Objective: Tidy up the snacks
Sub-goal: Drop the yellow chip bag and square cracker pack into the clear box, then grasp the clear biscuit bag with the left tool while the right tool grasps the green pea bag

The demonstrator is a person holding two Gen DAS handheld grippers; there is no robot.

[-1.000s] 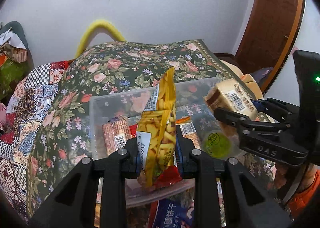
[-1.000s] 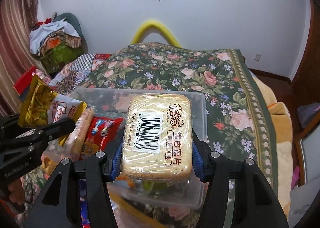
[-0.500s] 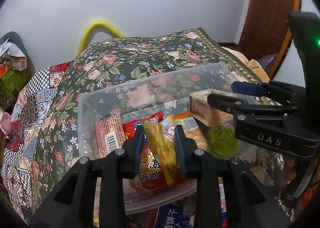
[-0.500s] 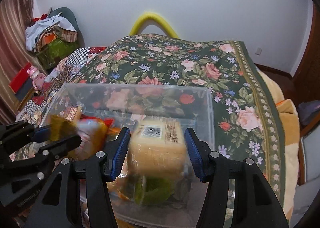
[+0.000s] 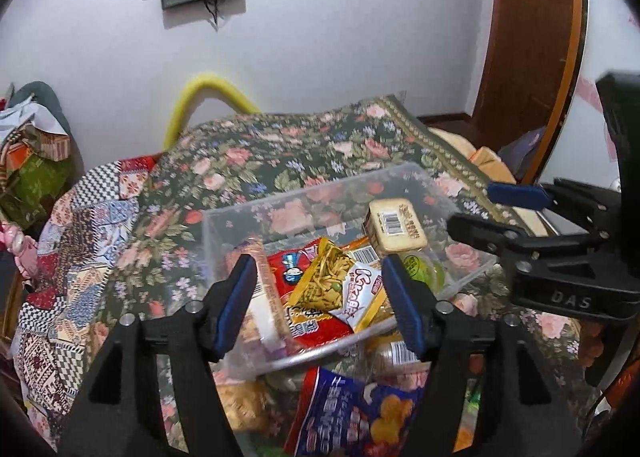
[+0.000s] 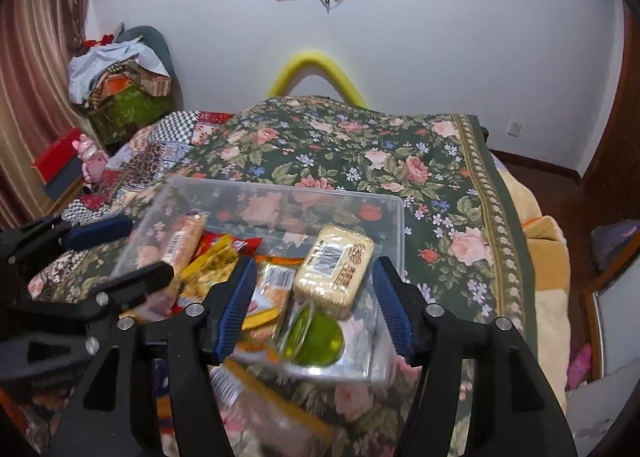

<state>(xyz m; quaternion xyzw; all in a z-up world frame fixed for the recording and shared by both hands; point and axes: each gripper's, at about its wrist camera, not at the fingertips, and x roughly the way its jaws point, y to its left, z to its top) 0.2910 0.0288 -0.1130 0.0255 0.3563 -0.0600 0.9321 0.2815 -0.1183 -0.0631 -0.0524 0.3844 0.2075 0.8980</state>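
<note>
Snacks fill the clear plastic bin [image 5: 224,225] on the floral bedspread [image 6: 360,145]: the yellow chip bag [image 5: 332,285] lies on a red packet, the tan cracker pack [image 6: 334,265] over a green cup [image 6: 316,337]. Both the left gripper [image 5: 320,297] and right gripper [image 6: 312,297] have just been opening and stand apart, gripping nothing. More packets, among them a blue bag [image 5: 356,413], crowd the bin's near side.

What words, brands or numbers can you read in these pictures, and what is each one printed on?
"DAS": right gripper, raised lettering on its body, left wrist view.
Yellow chip bag in the clear bin: brand script too distorted to read.
Beige cracker pack: barcode and Chinese characters, too small.
Blue snack bag: Chinese characters, blurred.
</note>
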